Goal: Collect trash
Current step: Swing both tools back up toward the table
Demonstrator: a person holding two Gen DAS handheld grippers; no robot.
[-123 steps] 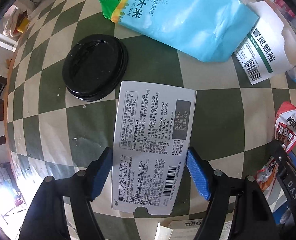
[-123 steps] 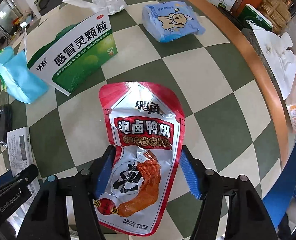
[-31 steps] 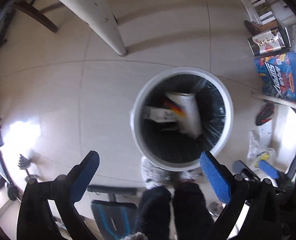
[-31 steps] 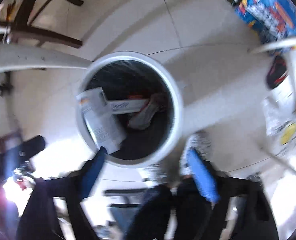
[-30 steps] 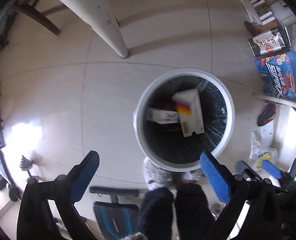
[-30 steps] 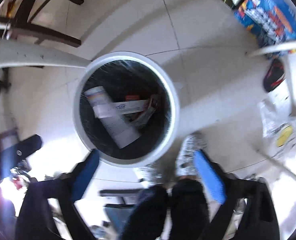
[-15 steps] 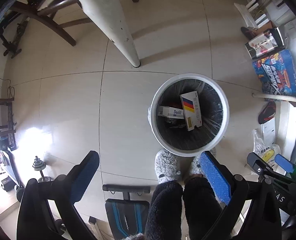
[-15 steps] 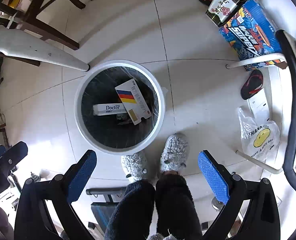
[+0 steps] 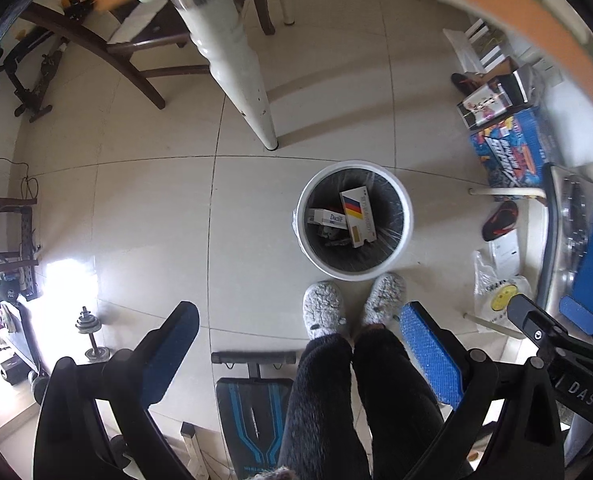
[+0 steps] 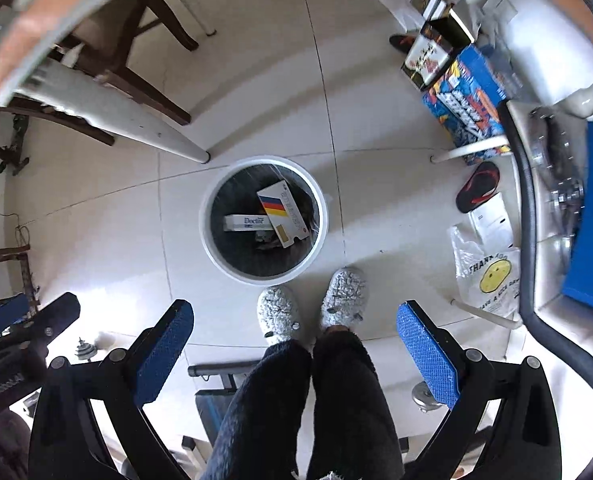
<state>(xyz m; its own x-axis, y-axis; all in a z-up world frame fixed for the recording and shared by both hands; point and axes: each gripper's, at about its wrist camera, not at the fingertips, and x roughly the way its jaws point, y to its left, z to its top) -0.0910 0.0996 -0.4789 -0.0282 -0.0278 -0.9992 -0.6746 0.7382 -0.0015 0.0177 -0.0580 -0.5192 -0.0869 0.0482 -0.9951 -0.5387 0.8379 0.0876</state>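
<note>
A white round trash bin (image 9: 406,216) with a black liner stands on the tiled floor far below; it also shows in the right wrist view (image 10: 208,240). Inside lie a white box with black, red and yellow stripes (image 9: 358,216) (image 10: 282,212), a white "Doctor" box (image 9: 328,218) (image 10: 244,222) and some darker scraps. My left gripper (image 9: 300,340) is open and empty, high above the floor. My right gripper (image 10: 294,336) is open and empty too. Both look straight down past the person's legs.
The person's grey slippers (image 9: 322,314) stand right beside the bin. A white table leg (image 9: 240,68) and the table's orange rim (image 9: 496,12) lie ahead. Blue boxes (image 10: 462,100), a sandal (image 10: 478,186) and a plastic bag (image 10: 486,276) lie right. A weight bench (image 9: 252,404) is below.
Both grippers have risen well above the bin, which now looks smaller. The striped box has settled in the bin. The table's rim has come into view at the top.
</note>
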